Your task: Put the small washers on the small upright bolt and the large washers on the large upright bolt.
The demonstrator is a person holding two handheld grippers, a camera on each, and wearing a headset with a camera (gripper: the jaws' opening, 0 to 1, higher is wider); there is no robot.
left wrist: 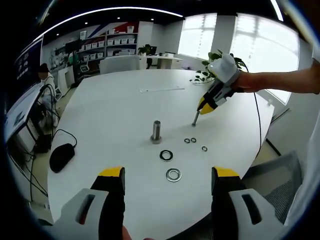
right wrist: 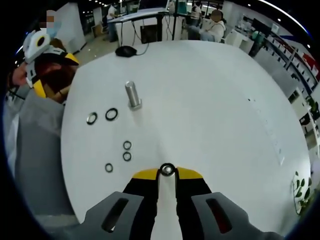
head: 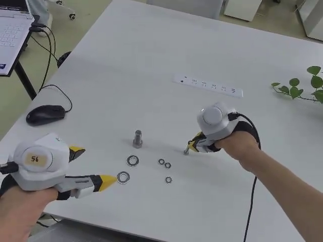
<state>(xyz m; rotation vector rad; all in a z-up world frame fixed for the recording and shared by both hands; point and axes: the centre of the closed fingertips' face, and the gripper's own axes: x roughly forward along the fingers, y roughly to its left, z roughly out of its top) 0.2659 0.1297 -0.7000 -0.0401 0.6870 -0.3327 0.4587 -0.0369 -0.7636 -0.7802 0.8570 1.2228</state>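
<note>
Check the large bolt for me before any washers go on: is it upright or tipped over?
Upright. The large bolt stands on its wide head on the table, with its shaft pointing up.

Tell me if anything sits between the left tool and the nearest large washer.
Nothing visible does. The left tool is open, and the nearest large washer lies flat on bare table just past its yellow tips. The other large washer lies farther on, toward the large bolt.
</note>
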